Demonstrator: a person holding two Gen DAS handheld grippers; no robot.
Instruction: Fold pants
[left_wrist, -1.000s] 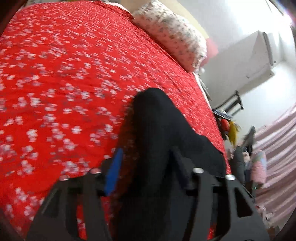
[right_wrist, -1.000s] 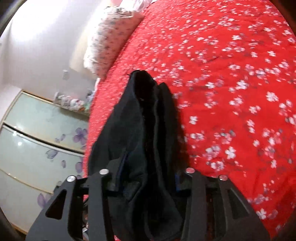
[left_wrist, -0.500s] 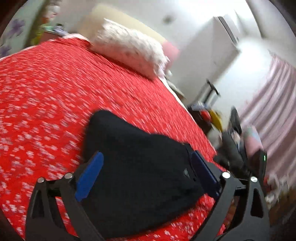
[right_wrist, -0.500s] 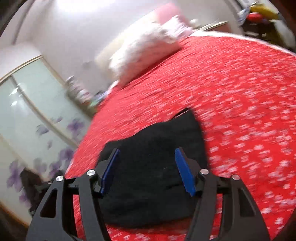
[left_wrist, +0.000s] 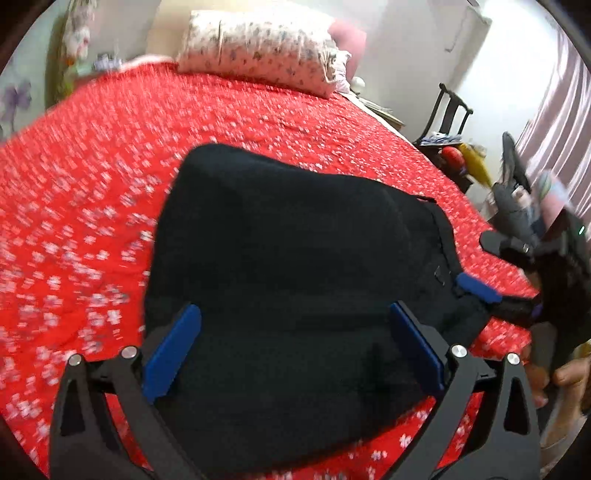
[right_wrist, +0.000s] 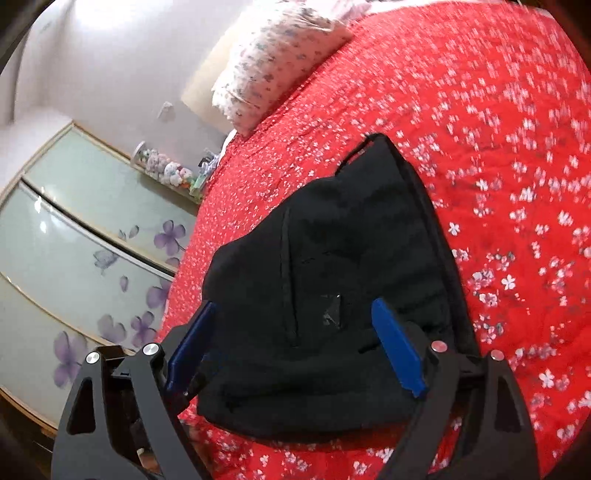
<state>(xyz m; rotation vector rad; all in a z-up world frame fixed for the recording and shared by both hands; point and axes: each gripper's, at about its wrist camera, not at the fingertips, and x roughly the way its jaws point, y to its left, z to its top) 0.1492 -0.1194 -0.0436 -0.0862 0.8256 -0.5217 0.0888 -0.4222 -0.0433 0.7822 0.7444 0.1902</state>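
Observation:
The black pants (left_wrist: 295, 258) lie folded into a compact bundle on the red flowered bedspread (left_wrist: 92, 184); they also show in the right wrist view (right_wrist: 332, 277). My left gripper (left_wrist: 291, 350) is open and empty, its blue pads apart above the near part of the bundle. My right gripper (right_wrist: 295, 343) is open and empty too, hovering over the near edge of the pants. The right gripper also shows at the right edge of the left wrist view (left_wrist: 480, 291), beside the bundle.
A flowered pillow (left_wrist: 258, 48) lies at the head of the bed. A dark chair (left_wrist: 447, 110) with clutter stands by the right bedside. Sliding wardrobe doors with purple flowers (right_wrist: 74, 240) stand along the left side of the bed.
Both grippers were shut on the black pants a second ago. They have let go, opened and pulled back, and the pants now lie folded on the bed.

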